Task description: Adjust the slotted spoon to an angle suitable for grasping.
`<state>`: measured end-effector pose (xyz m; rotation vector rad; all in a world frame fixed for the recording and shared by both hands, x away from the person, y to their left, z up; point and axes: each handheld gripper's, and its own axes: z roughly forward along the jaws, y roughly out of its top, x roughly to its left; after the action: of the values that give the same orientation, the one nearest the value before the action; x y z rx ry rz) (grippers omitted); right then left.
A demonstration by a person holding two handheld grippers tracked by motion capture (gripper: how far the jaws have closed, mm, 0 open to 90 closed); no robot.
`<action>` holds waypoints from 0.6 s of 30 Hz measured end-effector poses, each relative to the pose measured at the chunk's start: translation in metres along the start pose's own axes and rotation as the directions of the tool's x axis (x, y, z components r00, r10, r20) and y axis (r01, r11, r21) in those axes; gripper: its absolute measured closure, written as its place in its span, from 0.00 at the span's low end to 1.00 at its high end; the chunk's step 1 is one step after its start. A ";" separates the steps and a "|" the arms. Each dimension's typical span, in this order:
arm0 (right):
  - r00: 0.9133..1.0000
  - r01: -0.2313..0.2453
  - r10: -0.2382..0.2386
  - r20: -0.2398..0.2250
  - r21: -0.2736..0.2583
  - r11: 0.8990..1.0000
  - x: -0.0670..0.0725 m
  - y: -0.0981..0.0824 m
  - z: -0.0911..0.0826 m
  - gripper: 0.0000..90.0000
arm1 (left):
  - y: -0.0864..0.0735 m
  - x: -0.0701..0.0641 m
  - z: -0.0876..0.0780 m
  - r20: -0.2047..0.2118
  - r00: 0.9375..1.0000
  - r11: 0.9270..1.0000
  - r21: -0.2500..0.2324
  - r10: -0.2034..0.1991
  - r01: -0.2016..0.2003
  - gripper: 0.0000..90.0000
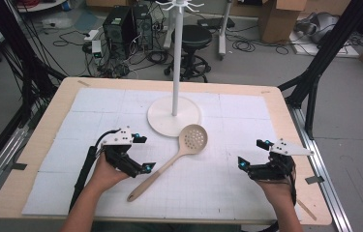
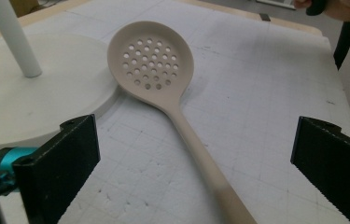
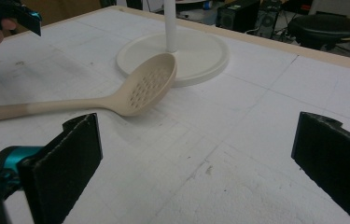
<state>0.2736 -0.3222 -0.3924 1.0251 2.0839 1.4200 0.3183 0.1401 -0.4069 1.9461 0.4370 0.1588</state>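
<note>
Both of your claws stand wide open and hold nothing: your left gripper sits just beside the handle of the slotted spoon without touching it, and your right gripper hangs well apart from it over the white mat. Nearest you lies the spoon's handle end, and farther off its bowl rests against the rim of the stand base. Your left gripper view shows the holes in the bowl plainly, while the high view alone shows the pole rising from the base.
</note>
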 end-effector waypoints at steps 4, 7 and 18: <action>1.000 -0.002 0.002 0.000 0.001 1.000 0.000 0.000 0.000 0.00 | 0.002 -0.002 0.015 -0.005 1.000 0.999 0.050 -0.004 0.004 0.02; 1.000 0.001 0.000 -0.001 0.003 1.000 -0.001 -0.001 0.000 0.00 | 0.002 -0.003 0.024 -0.012 1.000 0.994 0.105 -0.003 0.004 0.02; 1.000 0.008 -0.008 -0.001 0.011 1.000 0.000 -0.002 0.001 0.00 | -0.003 -0.009 0.043 -0.004 0.999 0.976 0.216 0.033 -0.031 0.16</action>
<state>0.2741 -0.3217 -0.3943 1.0195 2.0964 1.4075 0.3228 0.1006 -0.4261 2.1674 0.4428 0.1446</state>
